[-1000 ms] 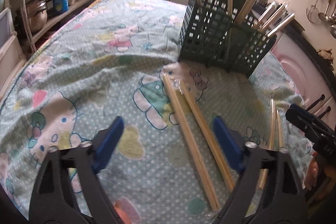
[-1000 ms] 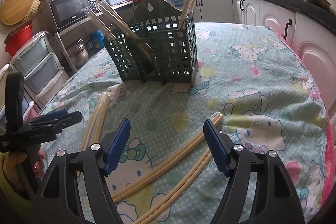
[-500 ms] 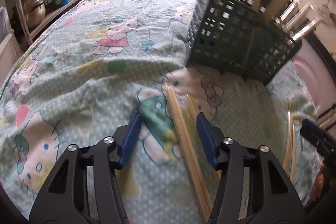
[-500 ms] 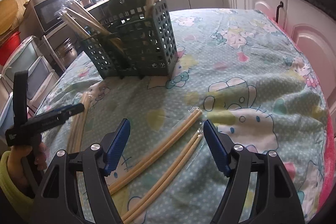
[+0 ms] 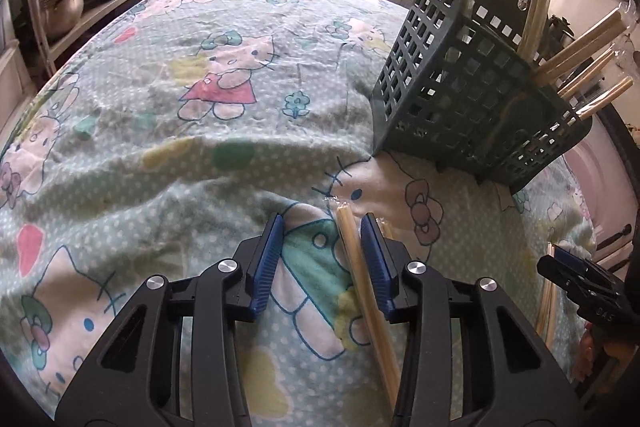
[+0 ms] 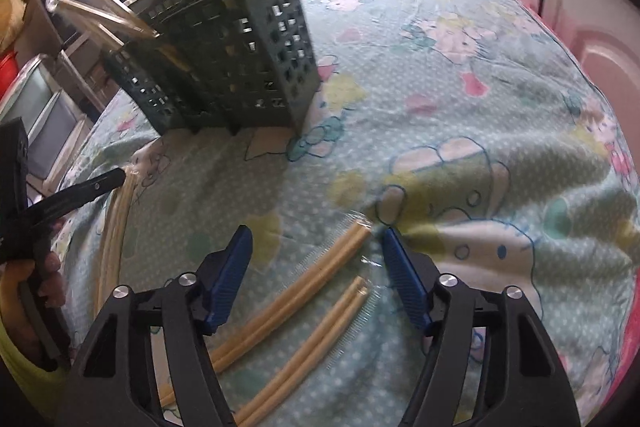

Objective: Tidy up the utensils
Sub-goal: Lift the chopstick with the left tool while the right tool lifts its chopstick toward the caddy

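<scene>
A dark green slotted utensil basket (image 5: 460, 99) stands on the cloth-covered table and holds several wrapped chopstick pairs upright or leaning. My left gripper (image 5: 324, 259) is low over the cloth and its jaws are closing. One wrapped chopstick pair (image 5: 354, 267) lies between them against the right pad, while the left pad is clear of it. My right gripper (image 6: 316, 251) hovers over two wrapped chopstick pairs (image 6: 320, 275) lying side by side, its jaws closing but wide of both. The basket (image 6: 240, 67) stands beyond them.
A cartoon-print tablecloth (image 5: 200, 107) covers the table, rumpled into folds. A further wrapped pair (image 5: 386, 227) peeks out behind my left gripper's right pad. The right gripper (image 5: 580, 283) shows at the right edge, the left gripper (image 6: 80, 191) and a hand (image 6: 48, 279) at the left. Cabinets and shelves ring the table.
The left gripper moved forward toward the basket and its jaws narrowed around one chopstick pair. The right gripper dropped closer to its two pairs and narrowed slightly.
</scene>
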Demonstrator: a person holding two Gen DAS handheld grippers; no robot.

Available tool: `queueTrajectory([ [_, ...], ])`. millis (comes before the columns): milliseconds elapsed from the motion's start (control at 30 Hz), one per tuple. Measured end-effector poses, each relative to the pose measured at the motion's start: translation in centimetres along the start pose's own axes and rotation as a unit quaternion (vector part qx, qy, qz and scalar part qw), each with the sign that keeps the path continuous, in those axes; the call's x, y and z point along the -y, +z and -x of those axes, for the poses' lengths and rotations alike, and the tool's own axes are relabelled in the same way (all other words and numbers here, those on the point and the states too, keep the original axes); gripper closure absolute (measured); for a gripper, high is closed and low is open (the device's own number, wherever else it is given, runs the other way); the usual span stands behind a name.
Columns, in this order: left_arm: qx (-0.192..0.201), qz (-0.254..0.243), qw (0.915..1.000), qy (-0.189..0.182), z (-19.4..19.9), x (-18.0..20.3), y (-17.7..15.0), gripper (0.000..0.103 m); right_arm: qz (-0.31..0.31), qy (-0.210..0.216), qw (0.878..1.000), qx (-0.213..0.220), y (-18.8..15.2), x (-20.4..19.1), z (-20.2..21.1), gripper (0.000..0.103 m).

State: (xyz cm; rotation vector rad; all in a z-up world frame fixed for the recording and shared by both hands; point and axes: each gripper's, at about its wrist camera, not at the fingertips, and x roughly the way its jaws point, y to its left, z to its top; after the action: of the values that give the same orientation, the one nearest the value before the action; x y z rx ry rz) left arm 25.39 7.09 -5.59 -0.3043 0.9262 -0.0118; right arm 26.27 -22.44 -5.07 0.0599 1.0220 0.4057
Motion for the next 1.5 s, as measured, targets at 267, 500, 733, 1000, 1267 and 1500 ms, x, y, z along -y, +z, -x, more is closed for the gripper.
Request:
queueTrajectory([
  [267, -0.003, -0.005, 1.0, 0.002, -0.7, 0.1, 0.8, 0.07, 0.022, -0.017, 1.0, -0.002, 0.4, -1.6, -0.7, 0.05],
  [500, -0.001, -0.033, 0.9993, 0.02, -1.0, 0.7, 0.8, 0.072, 0.05, -0.027, 0.998, -0.004, 0.6, -3.6, -1.2, 0.069],
  [733, 0.0, -0.02, 0.9998, 0.002, -0.7, -0.4, 0.6, 0.084, 0.073, -0.015, 0.997, -0.005, 1.2, -5.3, -1.4, 0.086],
  [1000, -0.01, 0.032, 0.9975, -0.062, 0.4, -2.5, 0.0, 0.097, 0.092, 0.034, 0.995, 0.018, 1.6, -8.3, 0.1, 0.093],
  [1267, 0.014, 0.047, 0.9934, -0.104, 3.9, -2.7, -0.8, 0.1, 0.098, 0.069, 0.991, 0.066, 1.6, -10.8, 3.3, 0.095],
  [1500, 0.073, 0.034, 0.9889, -0.124, 9.2, -1.2, -0.3, 0.101, 0.093, 0.086, 0.986, 0.113, 1.5, -11.0, 6.8, 0.096],
])
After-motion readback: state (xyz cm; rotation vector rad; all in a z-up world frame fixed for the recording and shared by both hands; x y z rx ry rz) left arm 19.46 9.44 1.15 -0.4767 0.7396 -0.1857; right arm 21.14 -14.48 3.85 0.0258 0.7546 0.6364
